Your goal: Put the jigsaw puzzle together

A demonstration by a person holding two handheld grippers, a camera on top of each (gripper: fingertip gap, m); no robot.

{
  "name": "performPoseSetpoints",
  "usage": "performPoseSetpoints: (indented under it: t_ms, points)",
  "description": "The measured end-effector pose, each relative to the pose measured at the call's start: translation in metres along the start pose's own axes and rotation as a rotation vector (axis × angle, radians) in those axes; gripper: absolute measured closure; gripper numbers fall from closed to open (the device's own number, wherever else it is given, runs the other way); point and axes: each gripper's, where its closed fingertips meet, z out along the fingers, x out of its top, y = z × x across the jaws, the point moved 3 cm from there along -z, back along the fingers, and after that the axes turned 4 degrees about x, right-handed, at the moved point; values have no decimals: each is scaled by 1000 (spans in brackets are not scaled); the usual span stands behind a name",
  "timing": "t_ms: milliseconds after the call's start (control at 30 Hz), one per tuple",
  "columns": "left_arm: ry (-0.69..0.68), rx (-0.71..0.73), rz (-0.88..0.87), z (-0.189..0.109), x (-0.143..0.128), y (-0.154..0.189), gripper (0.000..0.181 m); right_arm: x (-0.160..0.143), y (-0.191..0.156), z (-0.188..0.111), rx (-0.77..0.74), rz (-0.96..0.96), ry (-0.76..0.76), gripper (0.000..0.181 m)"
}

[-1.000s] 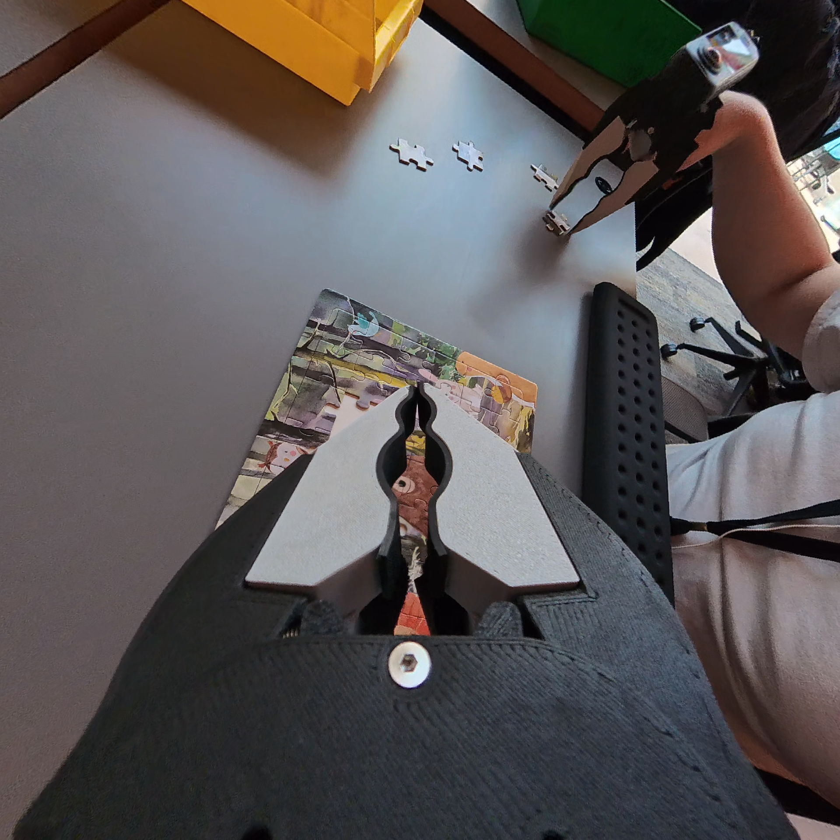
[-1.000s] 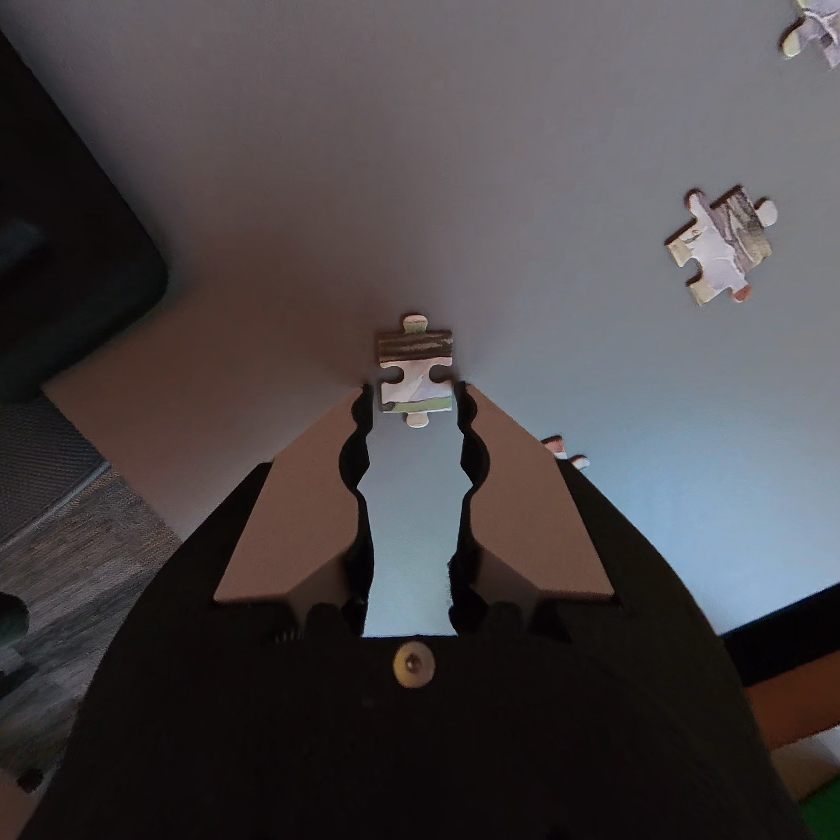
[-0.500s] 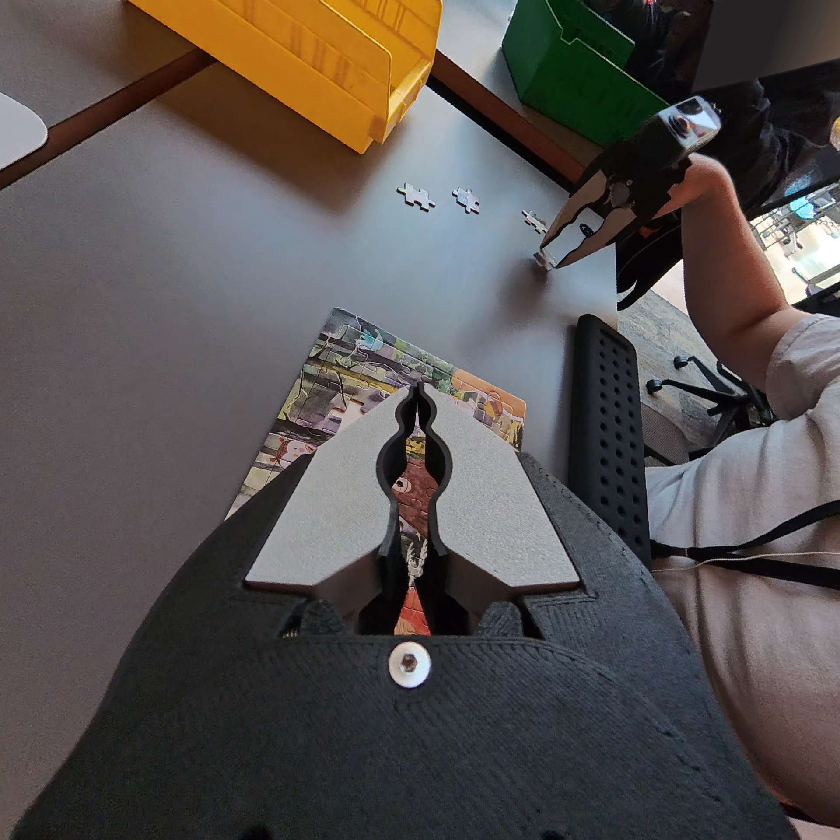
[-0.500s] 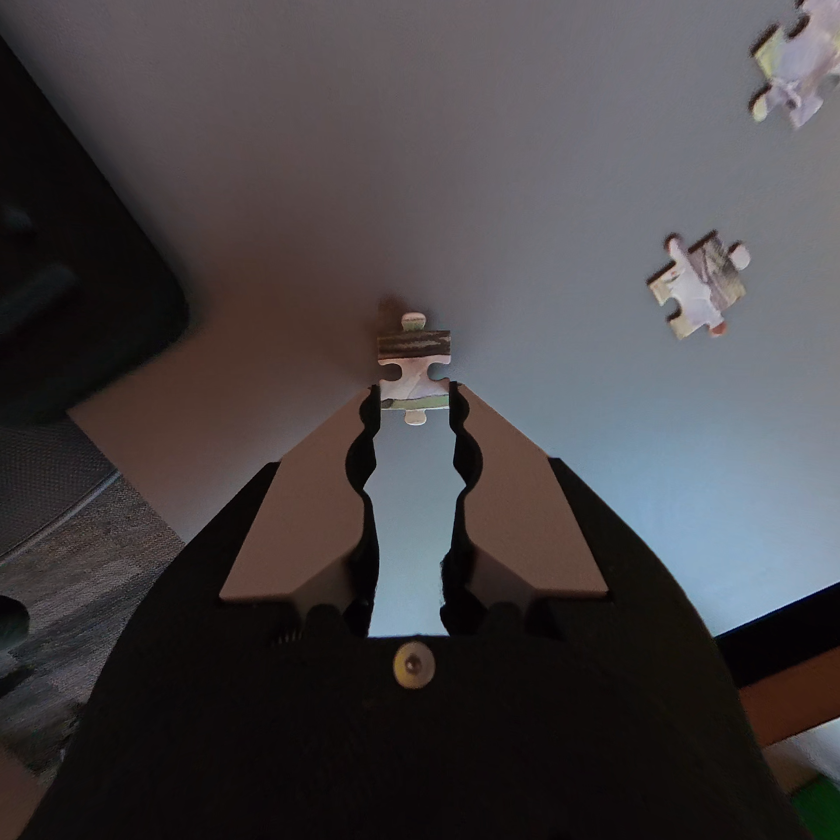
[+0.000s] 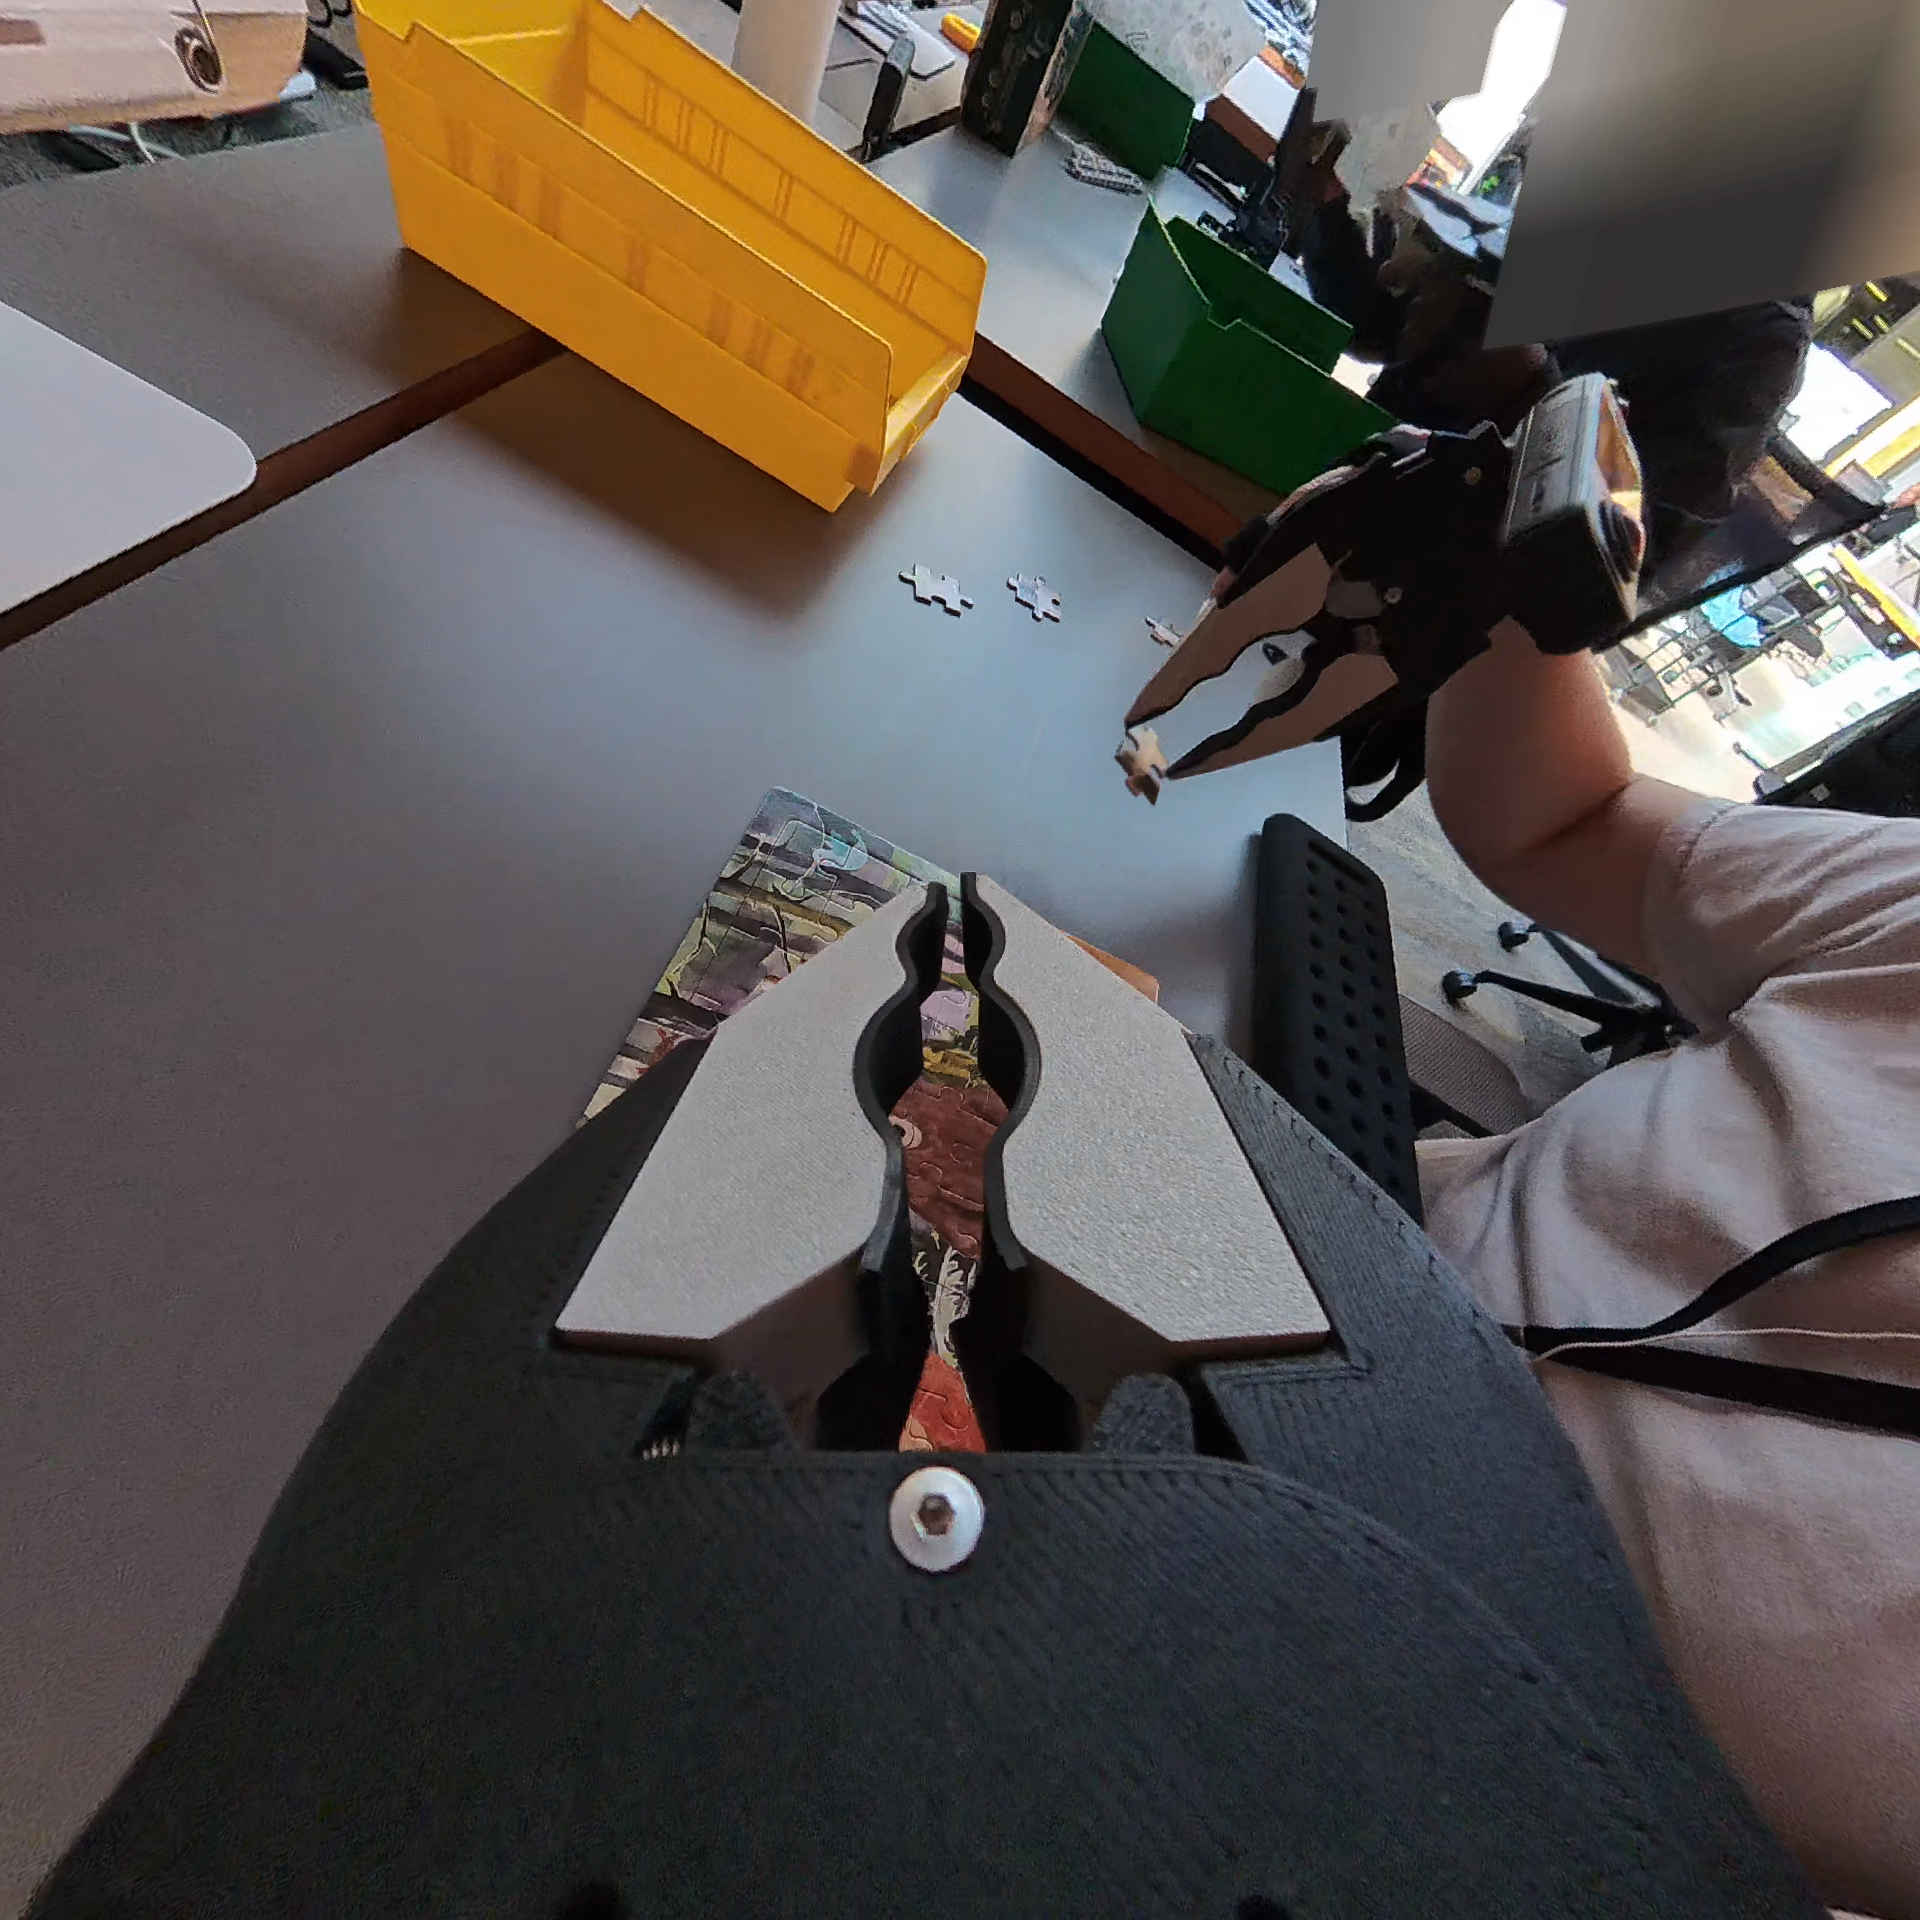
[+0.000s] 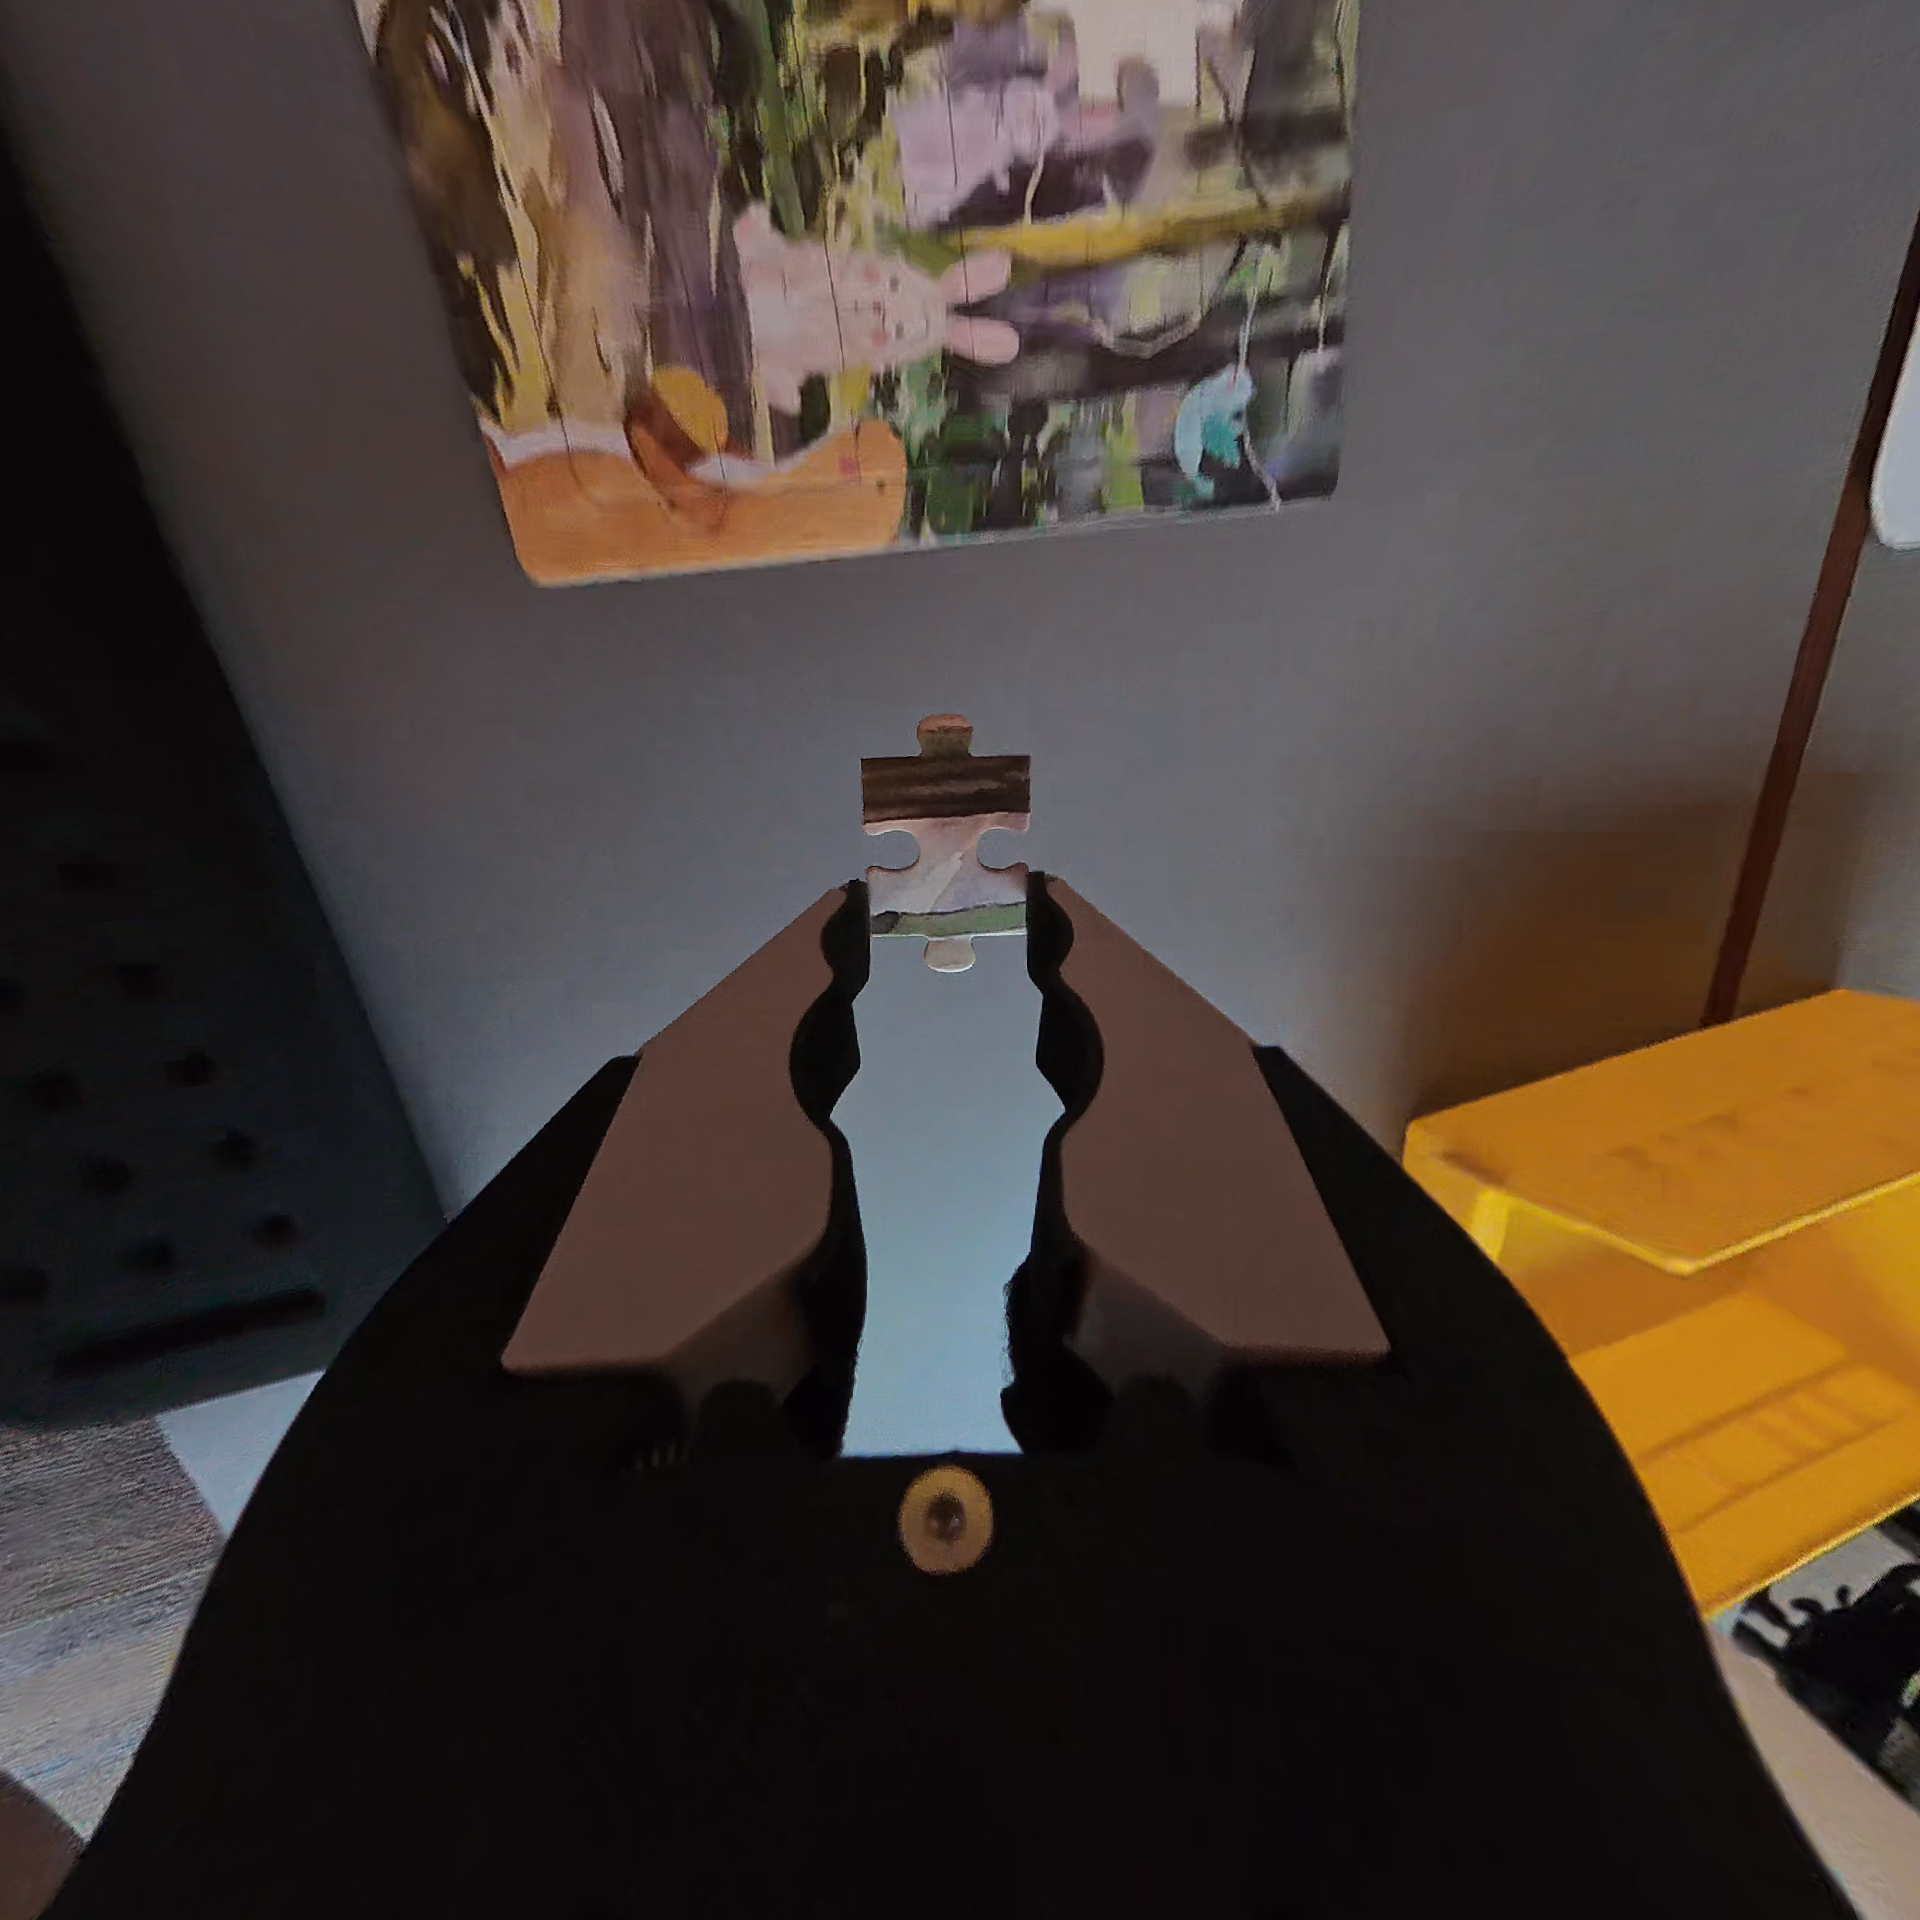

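Lying flat on the table [image 5: 312,831], near edge: the puzzle [image 6: 883,260], mostly assembled. Hovering over it, left gripper [image 5: 954,899] nearly clenched, grasping nothing. Carrying a piece [image 6: 945,842] off the table, right gripper [image 6: 948,909] clenched on its lower half. Judging best: keeping the piece level, matching the tab before lowering, pressing gently.

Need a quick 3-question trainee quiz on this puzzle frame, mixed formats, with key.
1. True or false: the right gripper grips a puzzle piece clear of the table.
2. How many loose pieces lie flat near the yellow bin in the left wrist view? A) one B) three C) six
3. Fill in: the left gripper, nearly closed and holding nothing, hovers over the assembled ____.

Key: 1 true; 2 B; 3 puzzle
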Motion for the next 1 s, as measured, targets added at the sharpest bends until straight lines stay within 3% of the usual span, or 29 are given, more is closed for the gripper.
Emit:
performPoseSetpoints:
  t_ms: [233,400,733,1000]
  points:
    - [53,-15,3,-14,8,4,181,96,7,6,-14,-123,105,152]
    - [79,-21,-2,-22,11,5,181,146,8,16,-12,-166,143,152]
    - [104,-3,-18,-33,11,-2,181,187,18,38,32,-192,83,152]
    - [168,6,-47,-52,13,-10,181,196,38,53,85,-124,55,152]
